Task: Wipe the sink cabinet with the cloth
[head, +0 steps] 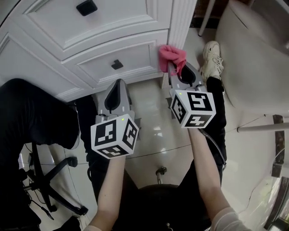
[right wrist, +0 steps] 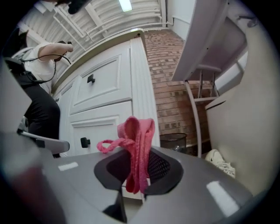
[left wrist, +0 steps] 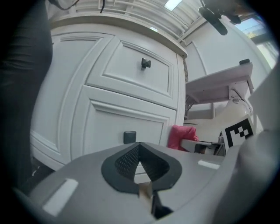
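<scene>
My right tool [right wrist: 136, 177] is clamped on the pink cloth [right wrist: 137, 140]. The cloth hangs down between the pads and bunches out past the tips. Ahead of that tool, the bunch sits at the fluted corner post [head: 180, 18] of the white sink cabinet [head: 113, 36], just right of the lower drawer [head: 131, 58]; I cannot tell whether it touches. My left tool [left wrist: 140, 162] is closed on nothing, tips together, facing that drawer, with the cloth off to its right.

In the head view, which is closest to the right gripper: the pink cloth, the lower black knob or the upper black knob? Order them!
1. Pink cloth, pinched by the right gripper.
2. Lower knob, left of it on the cabinet.
3. Upper knob, farther up and left.
</scene>
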